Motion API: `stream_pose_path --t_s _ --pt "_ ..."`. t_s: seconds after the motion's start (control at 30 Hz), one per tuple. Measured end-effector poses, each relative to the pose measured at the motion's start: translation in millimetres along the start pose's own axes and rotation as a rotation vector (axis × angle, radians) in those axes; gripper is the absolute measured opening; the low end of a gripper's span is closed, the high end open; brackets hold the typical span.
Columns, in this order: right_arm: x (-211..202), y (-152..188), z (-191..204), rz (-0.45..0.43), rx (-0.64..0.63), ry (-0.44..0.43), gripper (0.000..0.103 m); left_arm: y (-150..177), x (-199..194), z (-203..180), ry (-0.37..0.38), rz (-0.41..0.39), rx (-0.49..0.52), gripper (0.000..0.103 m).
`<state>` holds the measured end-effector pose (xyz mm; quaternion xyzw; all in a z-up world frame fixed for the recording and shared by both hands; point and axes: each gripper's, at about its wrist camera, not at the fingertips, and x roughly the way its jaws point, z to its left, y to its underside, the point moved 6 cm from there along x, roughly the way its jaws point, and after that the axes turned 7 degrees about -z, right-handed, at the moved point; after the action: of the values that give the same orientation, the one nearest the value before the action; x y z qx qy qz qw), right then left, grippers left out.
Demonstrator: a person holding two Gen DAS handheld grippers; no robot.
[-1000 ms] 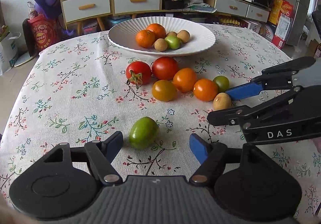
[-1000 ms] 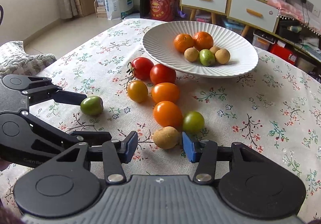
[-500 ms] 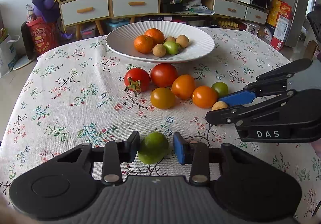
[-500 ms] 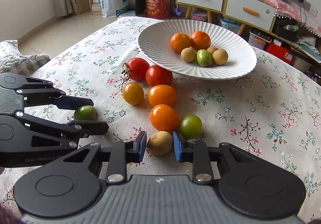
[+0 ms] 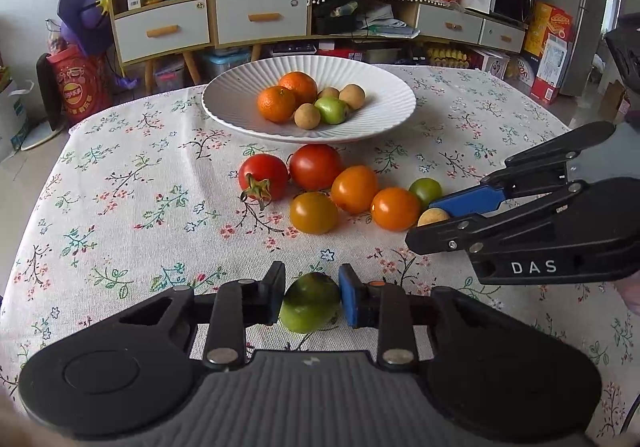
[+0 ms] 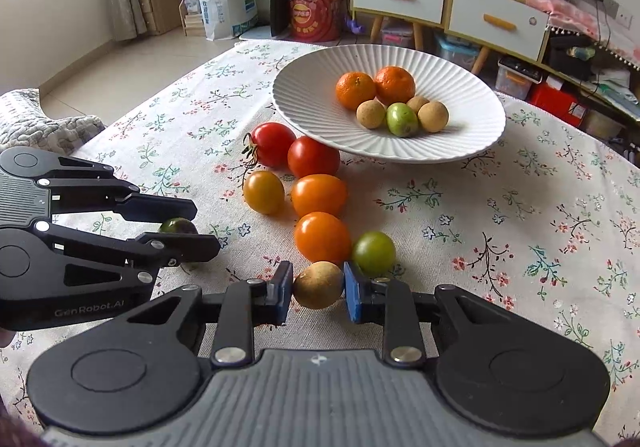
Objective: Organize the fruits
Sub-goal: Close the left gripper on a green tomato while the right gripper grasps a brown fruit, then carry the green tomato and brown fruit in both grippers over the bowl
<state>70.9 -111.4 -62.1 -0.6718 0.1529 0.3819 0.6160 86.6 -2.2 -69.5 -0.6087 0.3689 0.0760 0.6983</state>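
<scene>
My left gripper (image 5: 311, 299) is shut on a green fruit (image 5: 309, 303) just above the floral tablecloth. My right gripper (image 6: 318, 287) is shut on a small tan fruit (image 6: 318, 285); the same fruit shows in the left wrist view (image 5: 433, 215) between the right gripper's fingers. Loose on the cloth lie two red tomatoes (image 5: 264, 174), three orange ones (image 5: 354, 189) and a small green one (image 5: 425, 191). A white ribbed plate (image 5: 384, 115) behind them holds two oranges (image 5: 276, 103), several tan fruits and a green one (image 5: 331, 109).
The table's far edge lies just behind the plate. Beyond it stand a cabinet with drawers (image 5: 208, 23), a red bag (image 5: 78, 85) and boxes at the right (image 5: 548, 47). A grey cushion (image 6: 36, 127) sits off the table's left side.
Both grippers moved forward and closed: the left around the green fruit, the right around the tan fruit. Both fruits now sit pinched between the pads.
</scene>
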Motion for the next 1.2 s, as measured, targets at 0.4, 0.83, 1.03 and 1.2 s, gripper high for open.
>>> stream_pose_path --t_s 0.4,0.83,1.03,1.2 --pt "-12.7 -21.1 -10.9 -0.072 0.05 0.001 0.025 -15.4 -4.0 0.2 0.008 -0.038 -0.034 0.025" --pt "-18.9 -47.5 -28.1 -0.156 0.109 0.03 0.025 -52.5 -1.3 -5.7 0.01 -0.119 -0.068 0.025" --pt "-15.3 -57.3 -39.6 -0.181 0.146 0.049 0.025 -66.5 4.7 -10.0 0.005 -0.16 -0.079 0.025" --pt "-10.6 -66.7 -50.2 -0.204 0.166 0.079 0.025 -73.7 15.8 -11.8 -0.02 -0.177 -0.075 0.025"
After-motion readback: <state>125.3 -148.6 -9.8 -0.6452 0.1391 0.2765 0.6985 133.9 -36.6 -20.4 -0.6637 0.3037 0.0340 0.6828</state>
